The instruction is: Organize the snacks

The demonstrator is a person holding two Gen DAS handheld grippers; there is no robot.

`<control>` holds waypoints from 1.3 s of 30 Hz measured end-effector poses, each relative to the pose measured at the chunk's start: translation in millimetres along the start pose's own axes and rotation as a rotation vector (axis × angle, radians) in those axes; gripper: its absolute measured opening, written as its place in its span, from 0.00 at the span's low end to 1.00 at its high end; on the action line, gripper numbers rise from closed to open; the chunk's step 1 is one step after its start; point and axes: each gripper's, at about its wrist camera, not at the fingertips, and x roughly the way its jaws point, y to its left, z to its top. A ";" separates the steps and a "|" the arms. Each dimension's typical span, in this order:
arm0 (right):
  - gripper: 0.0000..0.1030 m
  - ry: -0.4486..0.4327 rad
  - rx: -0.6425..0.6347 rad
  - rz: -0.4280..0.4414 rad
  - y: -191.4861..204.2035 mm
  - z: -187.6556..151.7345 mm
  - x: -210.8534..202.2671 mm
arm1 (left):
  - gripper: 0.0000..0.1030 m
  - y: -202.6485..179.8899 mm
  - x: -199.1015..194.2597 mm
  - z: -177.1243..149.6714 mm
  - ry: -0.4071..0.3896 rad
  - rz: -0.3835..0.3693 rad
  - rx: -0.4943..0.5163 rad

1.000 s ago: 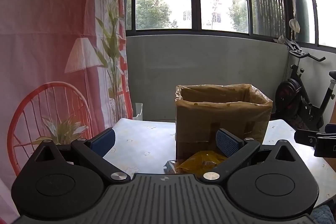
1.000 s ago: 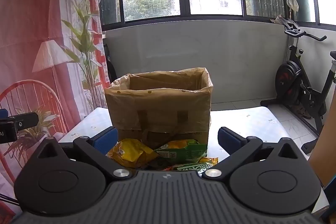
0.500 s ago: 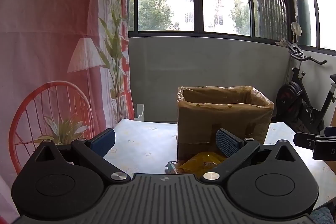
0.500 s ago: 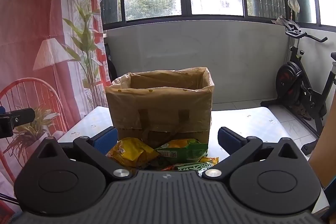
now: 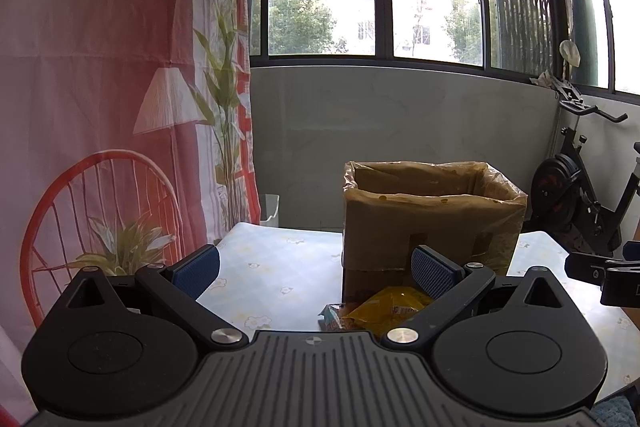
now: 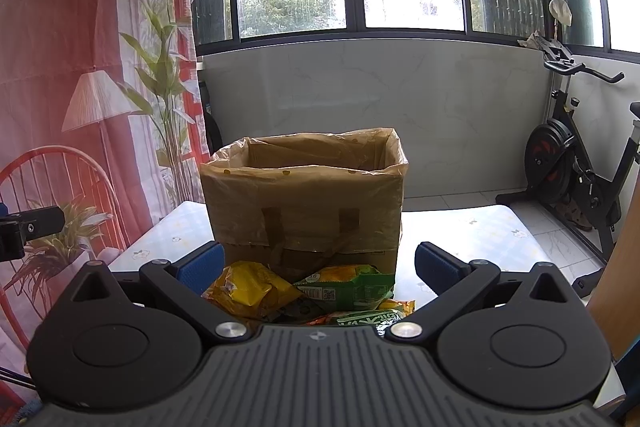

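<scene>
Both tools, the left tool [image 5: 314, 265] and right tool [image 6: 318, 263], hang wide and empty, barely shifted from a moment ago; snack packets [image 6: 304, 293] lie just ahead on the worktop [image 5: 272, 267], bag-lined box [image 6: 304, 195] beyond, sorting unstarted.

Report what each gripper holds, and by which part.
Nothing is held. The left gripper and right gripper are both open and empty; the snacks lie on the table before the box.
</scene>
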 end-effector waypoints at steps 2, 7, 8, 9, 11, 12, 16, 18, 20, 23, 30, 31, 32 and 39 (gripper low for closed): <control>1.00 -0.001 0.000 -0.001 0.1 -0.1 0.1 | 1.00 -0.2 0.0 -0.2 0.000 0.001 0.000; 1.00 -0.001 -0.002 -0.006 -0.9 -1.6 1.3 | 1.00 -0.3 -0.6 -0.6 0.004 0.002 -0.002; 1.00 0.000 -0.003 -0.007 -1.0 -1.8 1.7 | 1.00 -0.5 -0.5 -0.6 0.004 0.003 -0.001; 1.00 0.000 -0.002 -0.007 -1.1 -1.8 1.6 | 1.00 -0.3 -0.5 -0.6 0.004 0.003 -0.001; 1.00 0.001 -0.003 -0.007 -1.0 -1.8 1.6 | 1.00 -1.2 -0.5 -0.2 0.005 0.003 0.000; 1.00 0.001 -0.003 -0.008 -1.2 -2.0 1.7 | 1.00 -1.1 -0.4 0.2 0.005 0.003 -0.001; 1.00 0.000 -0.004 -0.007 -1.3 -2.1 1.9 | 1.00 -1.0 -0.7 0.3 0.008 0.003 0.000; 1.00 0.002 -0.003 -0.007 -1.4 -2.1 1.9 | 1.00 -1.8 -0.3 0.6 0.012 0.003 0.000; 1.00 0.003 -0.003 -0.007 -1.3 -2.9 3.3 | 1.00 -1.7 -0.3 1.0 0.014 0.002 -0.001; 1.00 0.005 -0.004 -0.007 -0.7 -2.9 3.4 | 1.00 -1.6 0.0 1.6 0.016 0.002 -0.002; 1.00 0.006 -0.005 -0.007 -0.4 -2.8 3.6 | 1.00 -1.2 -0.2 1.4 0.021 0.002 -0.003; 1.00 0.006 -0.004 -0.007 -0.5 -2.9 3.7 | 1.00 -1.0 -0.2 1.6 0.021 0.002 -0.005; 1.00 0.006 -0.005 -0.007 -0.5 -2.9 3.6 | 1.00 -1.5 0.5 0.9 0.022 0.002 -0.006; 1.00 0.008 -0.006 -0.007 0.3 -3.5 3.8 | 1.00 -1.4 2.1 0.9 0.027 0.001 -0.007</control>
